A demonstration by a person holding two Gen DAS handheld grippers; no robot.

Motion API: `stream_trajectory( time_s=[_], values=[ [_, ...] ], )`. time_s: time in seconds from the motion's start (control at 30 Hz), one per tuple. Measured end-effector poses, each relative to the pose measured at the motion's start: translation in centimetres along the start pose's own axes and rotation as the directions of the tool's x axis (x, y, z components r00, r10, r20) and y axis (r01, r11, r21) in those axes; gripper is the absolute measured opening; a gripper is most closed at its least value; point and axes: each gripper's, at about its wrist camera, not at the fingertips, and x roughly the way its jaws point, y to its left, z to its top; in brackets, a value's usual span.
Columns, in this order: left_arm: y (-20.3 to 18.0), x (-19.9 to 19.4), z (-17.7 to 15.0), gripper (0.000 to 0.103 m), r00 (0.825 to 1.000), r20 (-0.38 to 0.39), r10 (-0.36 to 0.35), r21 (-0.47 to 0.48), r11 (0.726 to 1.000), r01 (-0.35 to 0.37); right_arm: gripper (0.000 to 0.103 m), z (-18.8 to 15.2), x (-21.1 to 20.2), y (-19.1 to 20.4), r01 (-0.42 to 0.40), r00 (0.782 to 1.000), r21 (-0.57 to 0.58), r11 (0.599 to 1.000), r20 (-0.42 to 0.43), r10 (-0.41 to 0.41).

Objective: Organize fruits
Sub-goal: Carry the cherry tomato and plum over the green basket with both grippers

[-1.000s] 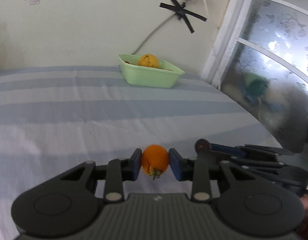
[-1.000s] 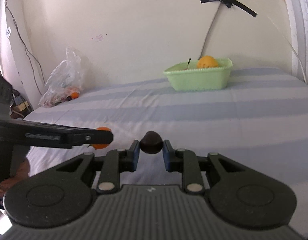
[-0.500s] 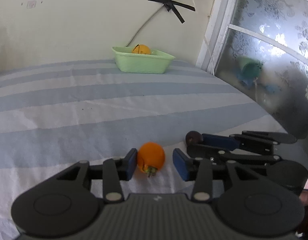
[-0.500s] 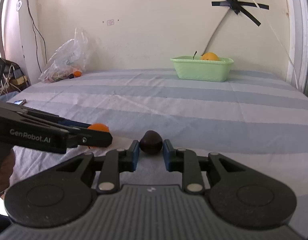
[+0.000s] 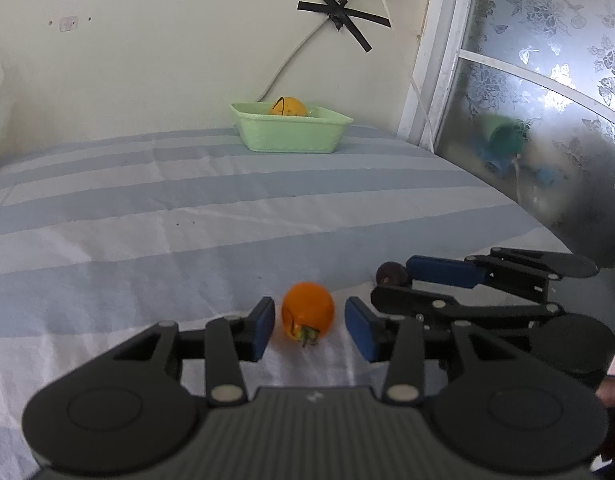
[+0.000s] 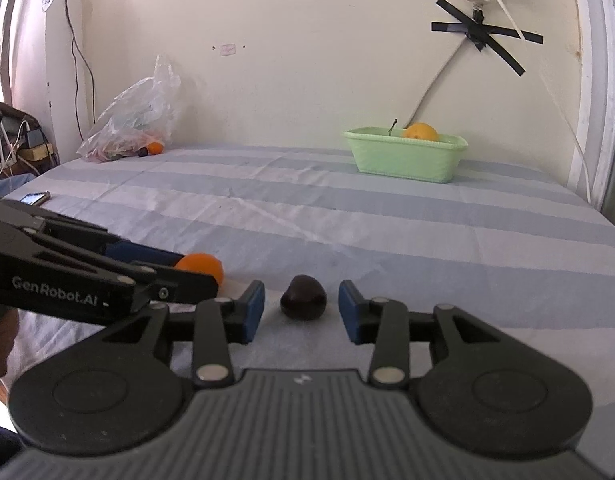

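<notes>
The orange fruit lies on the striped sheet between the blue pads of the left gripper, stem end turned toward the camera; the jaws stand wide, with a gap showing on each side of the fruit, narrower on the left pad's side, so neither pad touches it. Just to its right, the dark fruit rests on the sheet between the pads of the right gripper, whose jaws are likewise spread wide with clear cloth on both sides of the fruit. The two grippers sit close side by side at the near edge of the bed: in the right wrist view the left gripper's black linkage reaches in from the left and covers part of the orange fruit, and in the left wrist view the right gripper's fingers lie just right of the left one. Far across the sheet, near the wall, stands the green basket, with a yellow-orange fruit inside. At the far left corner lies a clear plastic bag with more fruit beside it.
</notes>
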Motion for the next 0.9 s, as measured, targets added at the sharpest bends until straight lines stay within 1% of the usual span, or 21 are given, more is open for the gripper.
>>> stream_trajectory(
  time_s=[0.07,0.23,0.3,0.33,0.37,0.43,0.53,0.6,0.7,0.8,0.83,0.9],
  values=[
    [0.2,0.3,-0.1,0.04,1.0,-0.007,0.003,-0.011,1.0,-0.003,0.044,-0.1,0.1,0.1,-0.002,1.0,-0.002,1.0,-0.003,0.002],
    [0.1,0.4,-0.4,0.036,1.0,0.004,0.015,-0.008,1.0,-0.015,0.042,-0.2,0.3,0.0,0.001,1.0,0.003,1.0,-0.012,-0.001],
    [-0.1,0.4,-0.4,0.035,1.0,0.007,0.028,0.0,1.0,-0.028,0.035,-0.2,0.2,0.1,0.006,1.0,0.0,1.0,-0.007,-0.006],
    [-0.2,0.4,-0.5,0.033,1.0,0.007,0.028,0.003,1.0,-0.028,0.028,-0.2,0.3,0.2,0.012,1.0,-0.006,1.0,-0.009,-0.012],
    [-0.2,0.4,-0.5,0.031,1.0,0.006,0.022,0.004,1.0,-0.022,0.028,-0.2,0.2,0.3,0.015,1.0,-0.01,1.0,-0.006,-0.015],
    [-0.3,0.3,-0.5,0.03,1.0,0.005,0.018,0.01,1.0,-0.018,0.028,-0.3,0.1,0.4,0.016,1.0,-0.017,1.0,-0.004,-0.016],
    [0.4,0.4,0.2,0.03,1.0,-0.014,-0.02,-0.01,1.0,0.019,0.028,0.0,-0.2,0.3,0.002,1.0,-0.013,1.0,0.013,-0.002],
    [0.9,0.6,1.5,0.03,0.999,-0.013,-0.048,-0.028,0.998,0.047,0.028,0.6,-0.6,0.1,0.001,0.999,-0.023,1.0,0.04,0.0],
    [1.4,0.8,4.7,0.03,0.997,0.036,-0.064,-0.005,0.998,0.064,0.028,2.4,-0.6,-0.6,0.0,0.997,-0.038,0.999,0.077,0.003],
    [2.1,1.9,8.7,0.03,0.991,0.076,-0.108,-0.002,0.994,0.108,0.028,5.1,0.3,-2.6,-0.001,0.993,-0.026,1.0,0.116,0.004],
    [2.4,2.6,10.0,0.03,0.99,0.087,-0.113,-0.003,0.993,0.114,0.028,6.0,0.8,-3.5,0.001,0.991,-0.016,1.0,0.133,0.001],
    [2.9,4.6,12.8,0.03,0.989,0.11,-0.094,0.011,0.996,0.094,0.028,8.0,2.3,-5.6,0.02,0.987,0.014,1.0,0.16,-0.022]
  ],
)
